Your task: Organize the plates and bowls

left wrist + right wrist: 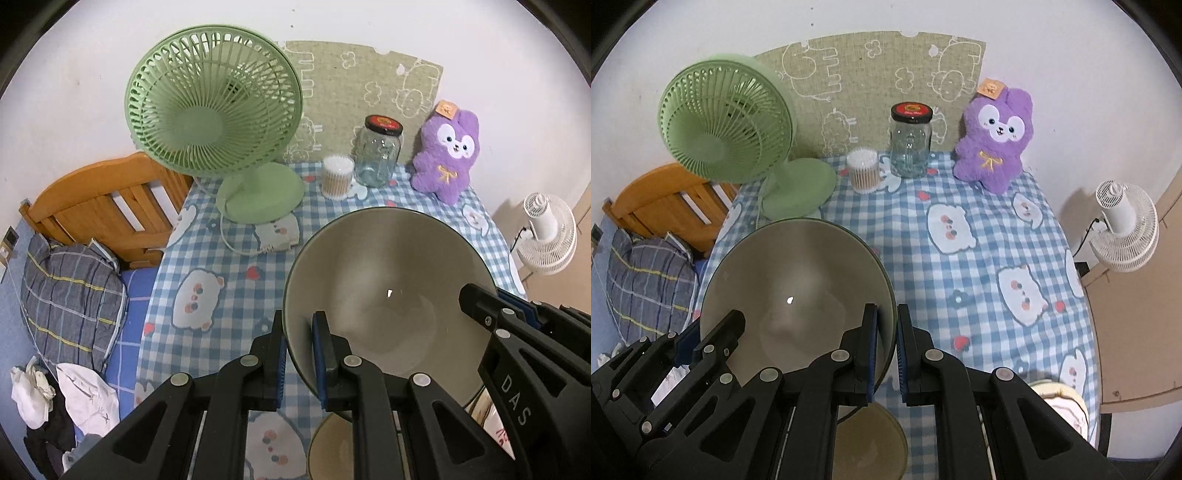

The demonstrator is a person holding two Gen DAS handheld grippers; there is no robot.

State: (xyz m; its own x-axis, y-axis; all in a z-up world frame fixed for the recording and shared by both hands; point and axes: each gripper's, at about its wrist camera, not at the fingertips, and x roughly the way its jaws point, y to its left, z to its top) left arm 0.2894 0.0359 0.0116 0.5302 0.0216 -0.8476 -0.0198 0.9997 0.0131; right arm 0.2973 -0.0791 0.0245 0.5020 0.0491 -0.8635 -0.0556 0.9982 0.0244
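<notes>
Above the table, both grippers [298, 354] [886, 350] pinch the bowl's [388, 295] rim.

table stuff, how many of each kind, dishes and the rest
bowls: 1, the big bowl pinched on opposite rims by the left gripper and right gripper
plates: 1
fans: 1
jars: 1
cotton swab tubs: 1
plush toys: 1
total: 6

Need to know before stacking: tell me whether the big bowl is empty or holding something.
Empty. The big bowl shows only a bare, glossy inside with one light glint, seen from both wrist views. Left tongs and right tongs each pinch its rim.
</notes>
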